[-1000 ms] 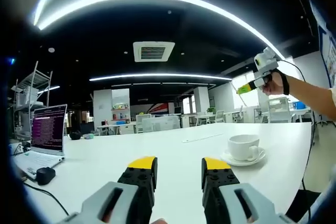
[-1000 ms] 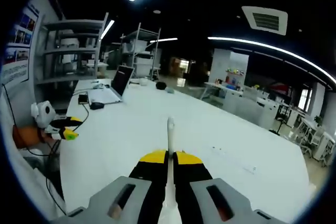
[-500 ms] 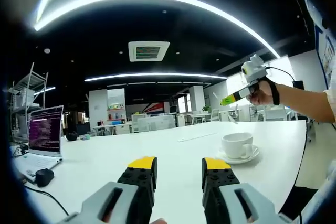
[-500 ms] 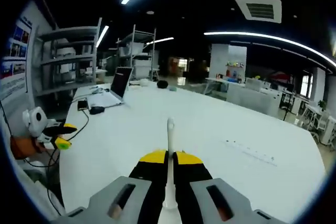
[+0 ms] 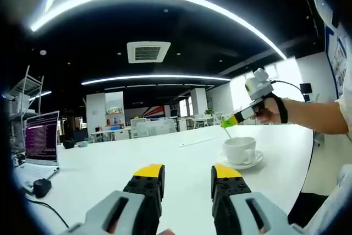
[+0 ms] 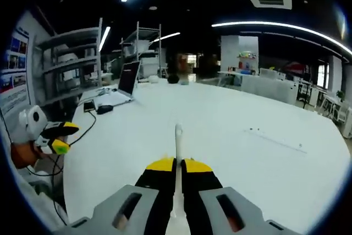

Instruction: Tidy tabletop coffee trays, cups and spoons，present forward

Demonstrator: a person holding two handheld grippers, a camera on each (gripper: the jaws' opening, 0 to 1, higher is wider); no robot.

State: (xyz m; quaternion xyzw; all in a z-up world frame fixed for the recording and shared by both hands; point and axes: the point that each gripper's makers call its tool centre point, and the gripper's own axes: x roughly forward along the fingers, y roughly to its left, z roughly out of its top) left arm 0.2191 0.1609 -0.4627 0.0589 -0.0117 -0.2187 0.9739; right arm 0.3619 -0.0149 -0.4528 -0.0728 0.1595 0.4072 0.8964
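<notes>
Both grippers are held over a wide white table (image 5: 110,163) in a dim open-plan office, lit by long ceiling strips, with shelving and desks at the back. On the left gripper (image 5: 187,175), the yellow-tipped jaws are parted with bare tabletop seen between them. On the right gripper (image 6: 177,164), the jaws are pressed onto a white spoon (image 6: 177,136), whose long axis is carried straight forward along them, its end projecting past the yellow tips. In the left gripper view, a white cup (image 5: 239,149) is set on a saucer (image 5: 240,163) near the table's right edge, and the right gripper, held in a hand (image 5: 268,115), is poised just above the cup's rim. A laptop (image 5: 41,147) is open at the table's left edge.
</notes>
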